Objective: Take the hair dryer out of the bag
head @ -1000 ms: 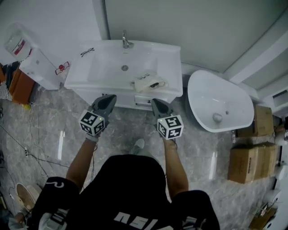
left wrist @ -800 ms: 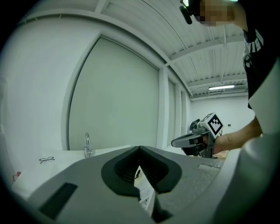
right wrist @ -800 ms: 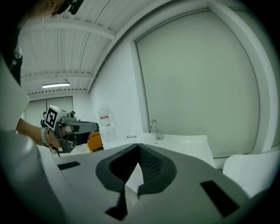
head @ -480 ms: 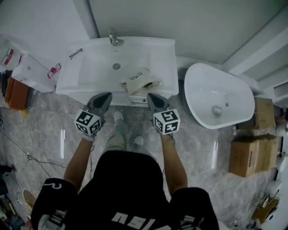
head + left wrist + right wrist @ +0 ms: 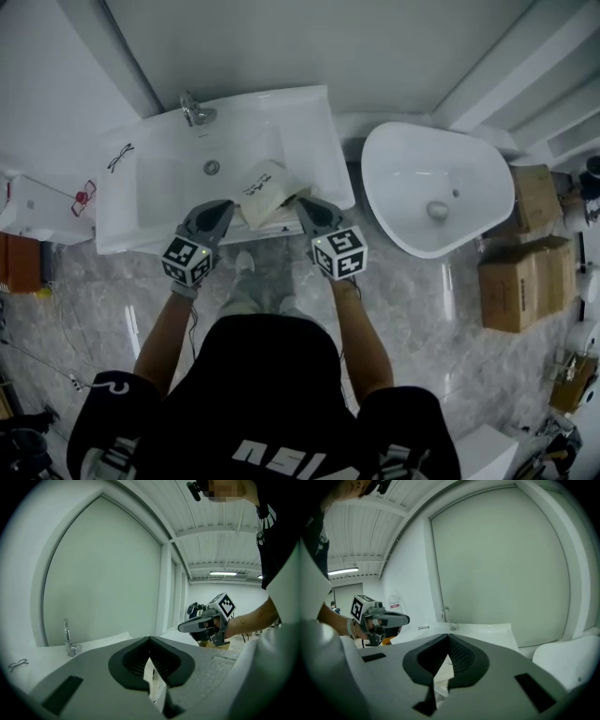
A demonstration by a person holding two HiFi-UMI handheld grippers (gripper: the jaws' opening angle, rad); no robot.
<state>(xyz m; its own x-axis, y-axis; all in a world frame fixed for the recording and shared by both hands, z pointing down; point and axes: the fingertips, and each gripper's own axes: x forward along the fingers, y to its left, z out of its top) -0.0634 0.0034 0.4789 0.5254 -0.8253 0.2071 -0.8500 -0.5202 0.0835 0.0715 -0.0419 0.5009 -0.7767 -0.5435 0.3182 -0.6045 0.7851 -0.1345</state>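
Sink [image 5: 141, 202] right in front of me: glossy white, squared at the corners, its front rim running just under my tool tips. The bag [image 5: 265, 190] lies tilted across that front rim toward the right side, a flat cream fabric pouch with dark print, half over the bowl. The dryer itself doesn't show, so I can't tell how it sits inside. My left tool [image 5: 221, 208] points at the bag's near left corner and my right tool [image 5: 307, 204] at its right edge, both just beside it; whether either touches, I can't tell. Both tools have their jaws pressed together with nothing between them. Room to work: the bowl behind the bag is bare up to the chrome faucet [image 5: 194, 111], with a pair of glasses [image 5: 120, 157] well off at the left end. On the right a smooth rounded white basin [image 5: 412, 178] crowds the sink's corner, with cardboard boxes [image 5: 511, 281] beyond it on the grey marble floor [image 5: 431, 328]. My forearms are stretched forward, elbows bent, tools angled inward toward each other and tipped slightly down, marker cubes on top.
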